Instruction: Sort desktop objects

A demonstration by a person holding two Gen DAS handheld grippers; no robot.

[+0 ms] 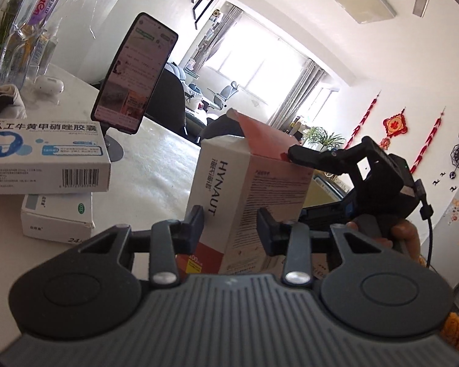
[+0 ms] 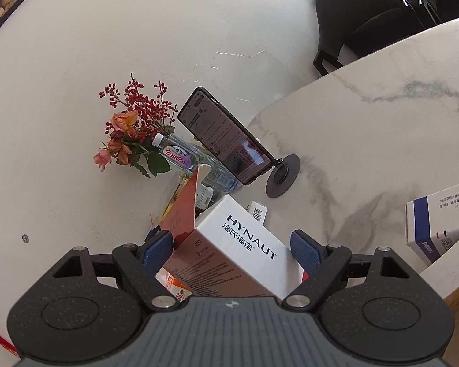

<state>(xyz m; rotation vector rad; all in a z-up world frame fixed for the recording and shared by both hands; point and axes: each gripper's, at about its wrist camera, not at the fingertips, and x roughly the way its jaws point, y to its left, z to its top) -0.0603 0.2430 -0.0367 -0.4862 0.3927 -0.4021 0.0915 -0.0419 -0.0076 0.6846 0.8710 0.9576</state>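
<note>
My left gripper (image 1: 231, 229) squeezes the HYNAUT box (image 1: 251, 189) from both sides, its dark pads pressed flat on the box walls. My right gripper (image 2: 232, 252) has the same box (image 2: 244, 244) between its blue pads (image 2: 157, 249), and the jaws stand wide. The left pad looks like it touches a box corner, but I cannot tell if the right pad touches. In the left wrist view I see the tip of the right gripper (image 1: 303, 156) against the top edge of the box, next to the open red flap (image 1: 257, 131). The box stands up, tilted a little, over the white marble table (image 2: 367, 140). Behind it a phone (image 1: 134, 75) leans on a round stand (image 2: 283, 176). To the left sits a white and blue medicine box with a tooth picture (image 1: 46, 156), lying on top of another white box (image 1: 58, 217). A water bottle (image 2: 180, 154) and a bunch of red berries and orange flowers (image 2: 131, 122) stand by the wall.
</note>
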